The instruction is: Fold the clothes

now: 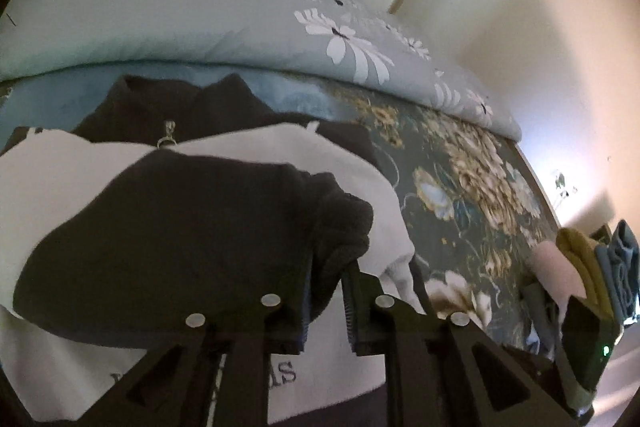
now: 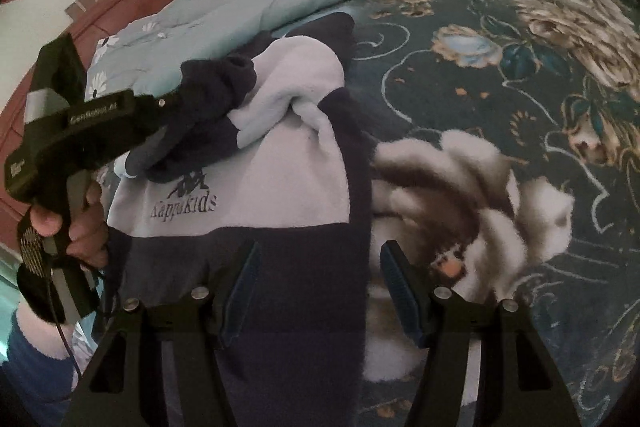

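Lying on the floral bedspread (image 2: 500,75), the navy-and-white fleece jacket (image 2: 280,155) is having its dark sleeve cuff (image 1: 340,227) pinched in the left gripper's (image 1: 326,291) jaws; the right gripper (image 2: 318,287) is hovering, jaws apart.

A big dark green blanket (image 2: 500,99) with gold and blue flowers covers the bed. One large white flower (image 2: 472,187) is printed on it. A puffy light blue quilt (image 1: 192,11) with white daisies lies bunched up along the far side of the blanket. A white wall (image 1: 540,47) stands beside the bed. A small pile of folded cloth, pink, yellow and blue (image 1: 588,263), sits near the bed's edge. A reddish-brown cupboard (image 2: 120,7) stands by the quilt.
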`<action>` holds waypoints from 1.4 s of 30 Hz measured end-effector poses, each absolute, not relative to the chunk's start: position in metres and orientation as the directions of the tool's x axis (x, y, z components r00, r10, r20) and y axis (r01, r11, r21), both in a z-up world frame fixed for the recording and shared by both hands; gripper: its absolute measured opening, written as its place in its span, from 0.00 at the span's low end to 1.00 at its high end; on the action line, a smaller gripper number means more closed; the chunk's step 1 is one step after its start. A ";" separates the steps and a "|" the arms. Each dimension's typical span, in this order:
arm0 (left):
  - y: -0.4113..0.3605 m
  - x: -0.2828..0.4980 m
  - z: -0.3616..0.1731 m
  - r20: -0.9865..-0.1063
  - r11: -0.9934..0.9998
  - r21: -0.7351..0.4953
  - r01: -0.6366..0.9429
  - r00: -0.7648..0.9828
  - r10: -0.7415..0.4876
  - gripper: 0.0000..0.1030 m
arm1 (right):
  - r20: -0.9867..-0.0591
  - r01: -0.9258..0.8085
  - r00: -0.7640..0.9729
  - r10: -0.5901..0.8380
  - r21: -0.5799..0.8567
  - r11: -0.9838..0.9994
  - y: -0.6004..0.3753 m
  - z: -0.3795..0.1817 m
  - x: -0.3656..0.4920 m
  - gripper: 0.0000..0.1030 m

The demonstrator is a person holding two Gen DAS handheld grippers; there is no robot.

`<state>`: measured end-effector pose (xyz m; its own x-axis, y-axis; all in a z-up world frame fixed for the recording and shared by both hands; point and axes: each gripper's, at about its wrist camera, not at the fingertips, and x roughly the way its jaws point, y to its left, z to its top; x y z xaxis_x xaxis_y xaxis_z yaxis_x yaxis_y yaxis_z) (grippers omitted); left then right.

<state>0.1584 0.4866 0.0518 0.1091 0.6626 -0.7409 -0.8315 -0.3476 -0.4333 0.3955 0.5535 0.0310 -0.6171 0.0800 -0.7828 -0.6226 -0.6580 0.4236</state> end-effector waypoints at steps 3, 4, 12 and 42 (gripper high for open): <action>0.471 0.161 0.057 -0.722 -0.312 -0.454 -0.834 0.140 0.677 0.35 | -0.766 -0.602 -0.639 0.074 0.438 -0.668 0.554 0.036 0.386 0.62; 0.462 0.161 0.059 -0.703 -0.295 -0.477 -0.828 0.158 0.693 0.40 | -0.762 -0.597 -0.644 0.076 0.437 -0.673 0.555 0.038 0.383 0.62; 0.387 0.135 0.088 -0.656 -0.396 -0.458 -0.796 0.001 0.755 0.57 | -0.648 -0.510 -0.758 0.074 0.518 -0.686 0.553 0.068 0.351 0.68; 0.286 0.030 0.001 -0.799 -0.800 -0.347 -0.489 -0.293 0.525 0.58 | -0.627 -0.516 -0.763 0.158 0.443 -0.733 0.606 0.115 0.267 0.17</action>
